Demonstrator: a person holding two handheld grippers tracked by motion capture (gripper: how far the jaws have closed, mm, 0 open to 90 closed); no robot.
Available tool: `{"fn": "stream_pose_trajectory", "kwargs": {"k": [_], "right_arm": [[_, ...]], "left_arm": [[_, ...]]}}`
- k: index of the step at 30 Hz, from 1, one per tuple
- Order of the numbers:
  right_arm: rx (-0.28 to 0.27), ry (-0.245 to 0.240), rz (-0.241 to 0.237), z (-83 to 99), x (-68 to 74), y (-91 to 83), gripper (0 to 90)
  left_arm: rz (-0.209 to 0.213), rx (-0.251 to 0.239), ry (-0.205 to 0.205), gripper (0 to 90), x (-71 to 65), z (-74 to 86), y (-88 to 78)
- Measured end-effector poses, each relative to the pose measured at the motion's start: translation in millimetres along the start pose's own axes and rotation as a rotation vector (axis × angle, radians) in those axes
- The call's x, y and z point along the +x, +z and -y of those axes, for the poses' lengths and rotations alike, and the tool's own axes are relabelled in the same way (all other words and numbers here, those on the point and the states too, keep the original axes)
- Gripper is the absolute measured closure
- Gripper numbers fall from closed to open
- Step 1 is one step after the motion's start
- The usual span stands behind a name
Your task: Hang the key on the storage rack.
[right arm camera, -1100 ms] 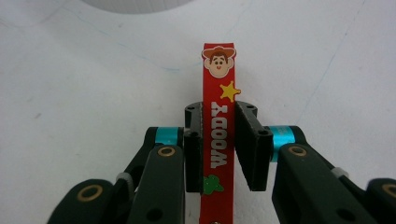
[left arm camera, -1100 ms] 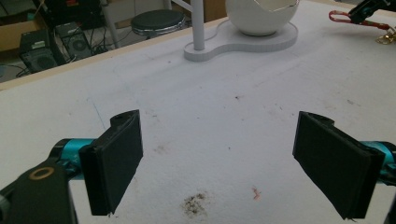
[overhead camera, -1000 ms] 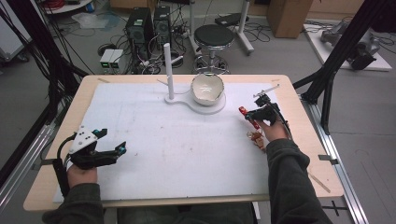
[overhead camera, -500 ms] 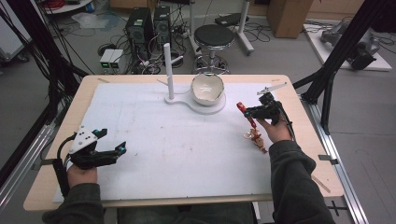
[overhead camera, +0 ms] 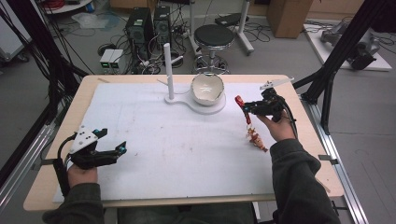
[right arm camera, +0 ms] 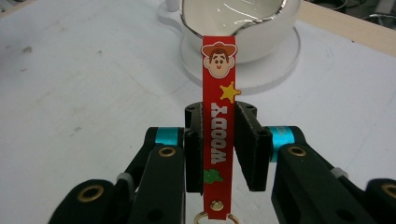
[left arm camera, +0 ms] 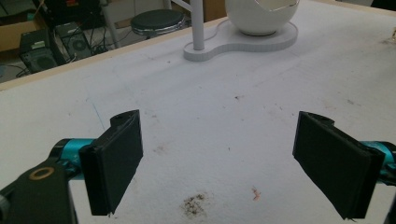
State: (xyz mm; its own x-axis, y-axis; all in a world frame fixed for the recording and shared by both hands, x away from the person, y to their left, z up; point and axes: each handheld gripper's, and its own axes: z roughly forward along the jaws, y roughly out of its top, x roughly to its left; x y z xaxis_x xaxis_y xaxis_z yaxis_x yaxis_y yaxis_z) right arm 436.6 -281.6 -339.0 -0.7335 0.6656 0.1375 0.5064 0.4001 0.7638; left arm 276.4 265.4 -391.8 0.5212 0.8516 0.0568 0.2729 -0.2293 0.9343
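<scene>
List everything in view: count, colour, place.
table: 1, light wood, under a white mat
stand: 1, white, flat base with upright post, far centre of mat
bowl: 1, white, broken rim, on the stand's base
keychain strap: 1, red, cartoon cowboy face, between right jaws; small charm hangs from it
stool: 1, black, beyond the table
left gripper: 1, black, near left, jaws wide apart
right gripper: 1, black, right of the bowl, closed on strap

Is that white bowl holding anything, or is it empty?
Empty, as far as visible: the white bowl shows a bare glossy inside; its bottom is out of frame.
</scene>
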Motion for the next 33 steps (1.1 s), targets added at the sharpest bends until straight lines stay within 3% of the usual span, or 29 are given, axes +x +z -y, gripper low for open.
{"fn": "stream_pose_trajectory", "kwargs": {"k": [22,33], "right_arm": [[-0.092,-0.060,-0.150,-53.0,32.1,8.4,74.5],[-0.104,-0.094,-0.192,-81.6,48.0,15.5,74.6]], "left_arm": [[-0.005,-0.006,0.000,16.4,0.8,-0.2,-1.9],[-0.002,-0.007,0.000,16.4,1.3,-0.2,-1.8]]}}
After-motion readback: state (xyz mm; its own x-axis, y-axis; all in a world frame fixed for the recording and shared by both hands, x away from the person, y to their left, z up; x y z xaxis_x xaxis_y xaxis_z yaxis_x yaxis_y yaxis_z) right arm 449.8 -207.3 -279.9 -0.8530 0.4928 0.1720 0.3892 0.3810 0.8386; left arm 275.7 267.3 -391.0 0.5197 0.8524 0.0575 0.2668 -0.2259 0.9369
